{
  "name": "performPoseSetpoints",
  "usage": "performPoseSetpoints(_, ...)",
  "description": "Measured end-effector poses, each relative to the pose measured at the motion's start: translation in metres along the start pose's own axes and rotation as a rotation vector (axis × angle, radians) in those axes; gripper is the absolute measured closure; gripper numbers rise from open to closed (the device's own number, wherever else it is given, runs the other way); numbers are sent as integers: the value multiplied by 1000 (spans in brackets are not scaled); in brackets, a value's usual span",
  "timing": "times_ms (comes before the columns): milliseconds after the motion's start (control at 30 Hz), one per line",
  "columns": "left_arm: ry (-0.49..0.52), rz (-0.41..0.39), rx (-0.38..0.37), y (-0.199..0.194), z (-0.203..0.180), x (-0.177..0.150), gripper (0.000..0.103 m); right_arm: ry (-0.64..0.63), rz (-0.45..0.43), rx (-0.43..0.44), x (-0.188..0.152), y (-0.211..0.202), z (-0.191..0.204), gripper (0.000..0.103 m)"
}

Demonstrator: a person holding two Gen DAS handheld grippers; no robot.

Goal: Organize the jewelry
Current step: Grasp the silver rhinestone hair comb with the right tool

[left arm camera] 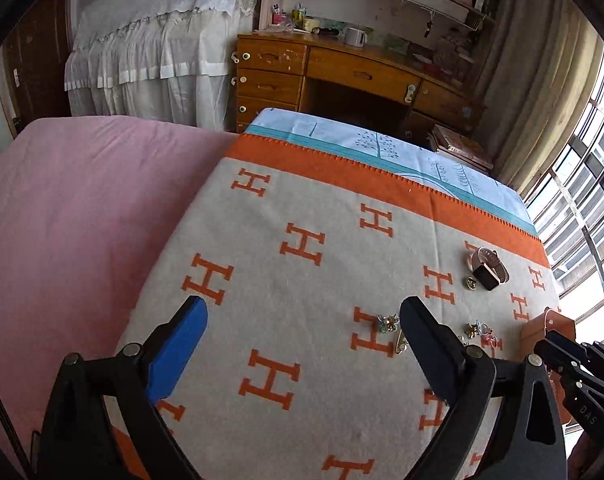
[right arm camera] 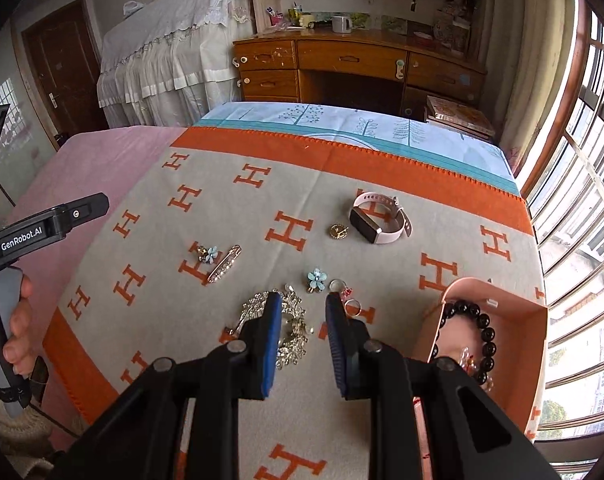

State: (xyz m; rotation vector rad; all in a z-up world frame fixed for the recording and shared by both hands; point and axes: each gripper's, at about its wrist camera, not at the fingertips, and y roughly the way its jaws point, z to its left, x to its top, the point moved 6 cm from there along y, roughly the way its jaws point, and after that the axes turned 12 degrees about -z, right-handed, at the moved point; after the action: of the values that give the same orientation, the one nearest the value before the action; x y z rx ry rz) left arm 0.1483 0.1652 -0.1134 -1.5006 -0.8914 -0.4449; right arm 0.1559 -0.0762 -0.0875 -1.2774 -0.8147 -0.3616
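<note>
Jewelry lies on a grey blanket with orange H marks [right arm camera: 230, 216]. A pink-strapped watch [right arm camera: 378, 218] and a gold round charm [right arm camera: 339, 231] sit at the far side. A flower brooch with a safety pin [right arm camera: 218, 260] lies to the left. My right gripper [right arm camera: 304, 300] hovers open with a narrow gap and nothing in it, above a rhinestone piece [right arm camera: 292, 332], a blue flower [right arm camera: 316, 278] and rings [right arm camera: 352, 306]. A peach box [right arm camera: 518, 308] on the right holds a black bead bracelet [right arm camera: 468, 312]. My left gripper [left arm camera: 302, 308] is wide open and empty over bare blanket, left of the brooch [left arm camera: 388, 322].
A pink sheet [left arm camera: 82, 220] covers the bed left of the blanket. A wooden desk [right arm camera: 350, 60] stands beyond the bed's far edge, with windows [right arm camera: 582, 200] to the right. A hand [right arm camera: 20, 320] holds the left gripper's handle at the left of the right wrist view.
</note>
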Motion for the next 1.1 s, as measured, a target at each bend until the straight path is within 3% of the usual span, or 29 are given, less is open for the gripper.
performPoseSetpoints(200,-14,118,-40,35,-8,-19,8,83,89,38,11,36,-19,75)
performPoseSetpoints(400,-16,192,-93,53,-27,-32,15,115,135,71,3,55,-20,75)
performPoseSetpoints(633,-26,268,-134,69,-50,-41,46,180,150,104,-4,60,-28,75)
performPoseSetpoints(900,-26,280,-150,71,-58,-46,47,222,174,112,-12,61,-41,75)
performPoseSetpoints(1100,-11,275,-176,61,-65,-48,47,231,242,138,-28,69,-35,75)
